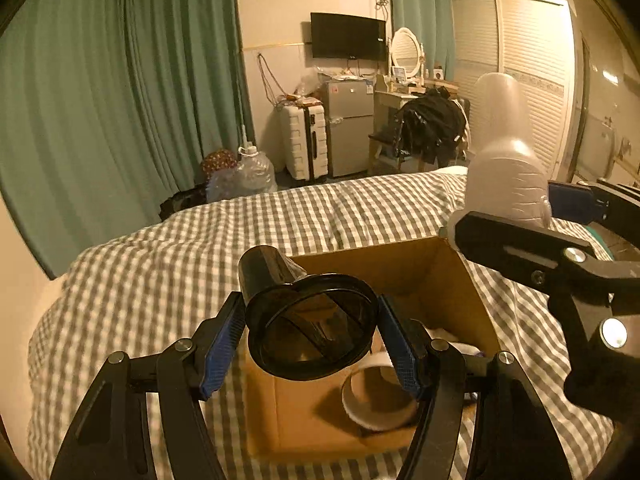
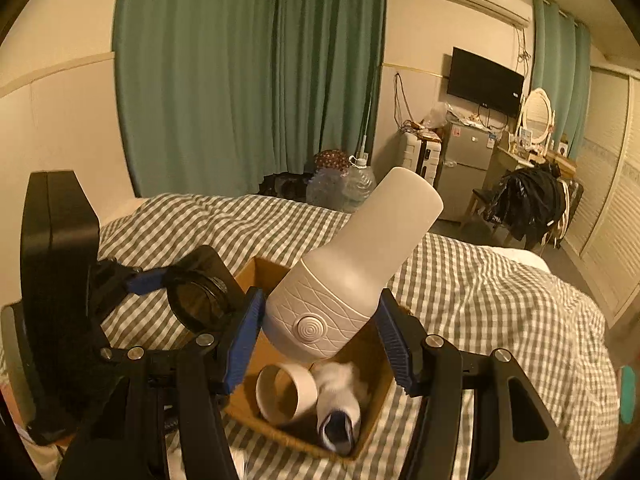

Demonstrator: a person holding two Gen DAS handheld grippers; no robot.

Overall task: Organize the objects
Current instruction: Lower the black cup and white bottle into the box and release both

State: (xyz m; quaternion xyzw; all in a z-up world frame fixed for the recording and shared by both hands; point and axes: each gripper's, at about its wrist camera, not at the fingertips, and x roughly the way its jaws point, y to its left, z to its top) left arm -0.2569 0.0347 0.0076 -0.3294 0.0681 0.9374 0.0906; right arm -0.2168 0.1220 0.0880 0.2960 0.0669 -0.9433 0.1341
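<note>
My left gripper (image 1: pixel 312 334) is shut on a black funnel-shaped object (image 1: pixel 308 320), held above an open cardboard box (image 1: pixel 400 276) on the checked bed. My right gripper (image 2: pixel 320 332) is shut on a white bottle-shaped lamp (image 2: pixel 352 272), also above the box (image 2: pixel 264 270). The lamp shows in the left wrist view (image 1: pixel 504 152) at the right, held by the right gripper (image 1: pixel 520 216). The black object (image 2: pixel 200 298) and left gripper (image 2: pixel 192 288) show at the left of the right wrist view. Inside the box lie a white tape roll (image 2: pixel 286 394) and a white sock (image 2: pixel 340 400).
The grey-checked duvet (image 1: pixel 200 248) covers the bed around the box. Green curtains (image 1: pixel 120 80), water jugs (image 1: pixel 252 174), a white suitcase (image 1: pixel 304 144), a small fridge (image 1: pixel 348 128), a chair with dark clothes (image 1: pixel 432 124) and a wardrobe (image 1: pixel 532 80) stand beyond the bed.
</note>
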